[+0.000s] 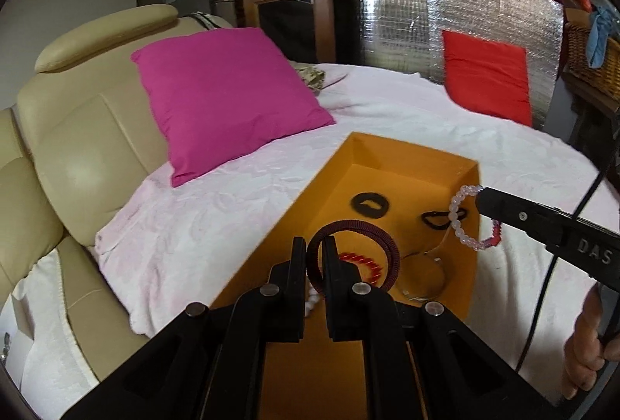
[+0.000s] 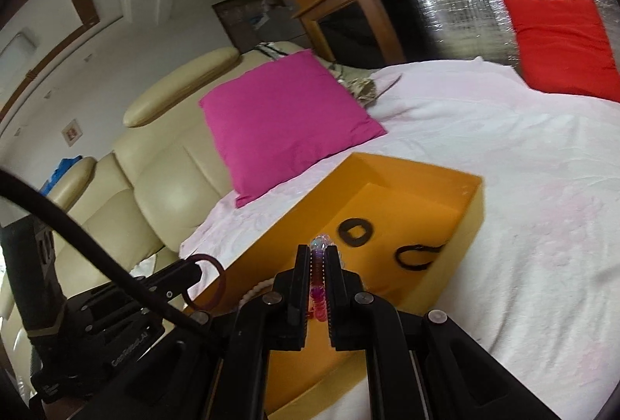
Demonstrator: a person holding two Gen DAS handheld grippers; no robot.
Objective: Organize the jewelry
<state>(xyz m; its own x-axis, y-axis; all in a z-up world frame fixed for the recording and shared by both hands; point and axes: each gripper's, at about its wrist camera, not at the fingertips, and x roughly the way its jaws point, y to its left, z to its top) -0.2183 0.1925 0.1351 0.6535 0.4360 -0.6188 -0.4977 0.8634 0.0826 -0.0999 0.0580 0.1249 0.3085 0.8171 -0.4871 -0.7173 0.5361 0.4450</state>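
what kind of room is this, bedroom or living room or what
Most likely a home living room, though I can't be sure. A cream leather recliner sofa carries a pink cushion, a white blanket is spread over the surface where the orange box sits, and a wooden cabinet stands behind.

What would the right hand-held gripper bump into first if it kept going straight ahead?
Probably the inside of the orange box. The right hand-held gripper, shut on a beaded bracelet, points over the box toward the flat black ring on its floor, though depth is unclear.
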